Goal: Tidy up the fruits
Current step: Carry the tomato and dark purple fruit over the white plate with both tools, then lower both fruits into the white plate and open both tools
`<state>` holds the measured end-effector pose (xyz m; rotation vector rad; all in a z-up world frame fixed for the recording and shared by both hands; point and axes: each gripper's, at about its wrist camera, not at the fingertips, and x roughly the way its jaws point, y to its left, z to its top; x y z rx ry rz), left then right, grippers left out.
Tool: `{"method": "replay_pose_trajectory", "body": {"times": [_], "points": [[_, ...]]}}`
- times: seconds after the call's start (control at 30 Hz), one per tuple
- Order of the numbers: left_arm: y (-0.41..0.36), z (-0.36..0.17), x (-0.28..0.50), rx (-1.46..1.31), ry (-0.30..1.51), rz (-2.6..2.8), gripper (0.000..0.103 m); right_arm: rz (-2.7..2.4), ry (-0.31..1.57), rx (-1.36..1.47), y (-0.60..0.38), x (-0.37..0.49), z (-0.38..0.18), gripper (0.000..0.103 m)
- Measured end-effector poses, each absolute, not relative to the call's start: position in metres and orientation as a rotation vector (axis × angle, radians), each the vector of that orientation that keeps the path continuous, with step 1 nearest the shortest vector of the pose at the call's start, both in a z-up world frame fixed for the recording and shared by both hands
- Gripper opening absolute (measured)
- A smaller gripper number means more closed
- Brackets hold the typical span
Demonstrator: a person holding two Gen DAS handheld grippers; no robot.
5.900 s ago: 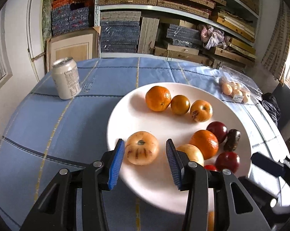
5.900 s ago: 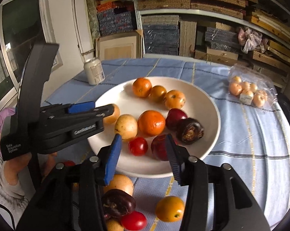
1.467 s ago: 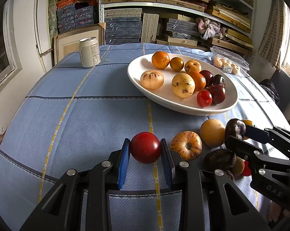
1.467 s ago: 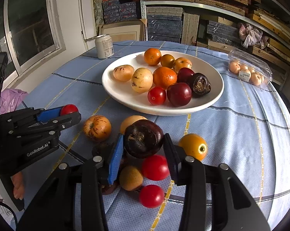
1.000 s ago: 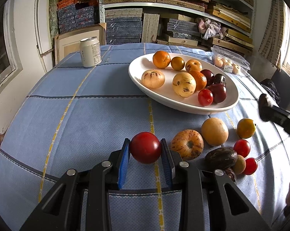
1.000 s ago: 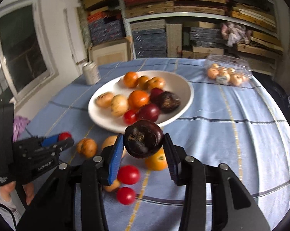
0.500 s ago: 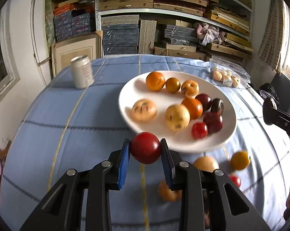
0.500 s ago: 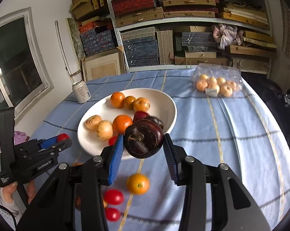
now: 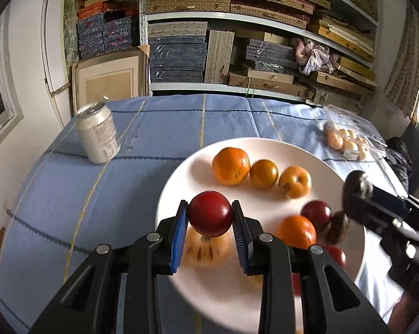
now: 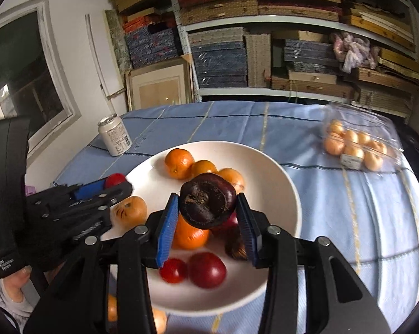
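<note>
A large white plate [image 9: 181,192] [image 10: 287,194] on the blue tablecloth holds several fruits: oranges [image 9: 230,162], a striped pale fruit [image 9: 206,249], dark red fruits [image 10: 206,270]. My left gripper [image 9: 210,229] is shut on a red tomato [image 9: 210,213] and holds it above the plate's near left part. My right gripper [image 10: 207,217] is shut on a dark purple fruit [image 10: 207,200] above the plate's middle. In the left wrist view the right gripper [image 9: 376,208] shows at the right, over the plate's rim.
A silver drink can [image 9: 98,133] [image 10: 114,135] stands on the table at the far left. A clear pack of small pale fruits [image 9: 345,142] [image 10: 356,147] lies at the far right. Loose fruits [image 10: 112,309] lie on the cloth near the plate's front. Shelves of boxes stand behind the table.
Both grippers have lifted their fruits from the table's front and moved forward over the plate. The loose fruits on the cloth have dropped out of the left view.
</note>
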<state>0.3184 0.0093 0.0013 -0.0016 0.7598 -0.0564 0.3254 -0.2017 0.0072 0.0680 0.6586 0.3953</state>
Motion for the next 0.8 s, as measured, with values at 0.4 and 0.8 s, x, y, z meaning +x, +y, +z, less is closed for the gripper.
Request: {"method": "replay_pose_trajectory", "body": {"times": [0.4, 0.8], "points": [[0.009, -0.019, 0.361, 0.014, 0.784, -0.031, 0.041, 0.433, 0.71, -0.016, -0.168, 0.36, -0.015, 0.046], [0.008, 0.005, 0.319, 0.074, 0.725, 0.001, 0.054, 0.427, 0.634, 0.041, -0.195, 0.319, 0.014, 0.055]]}}
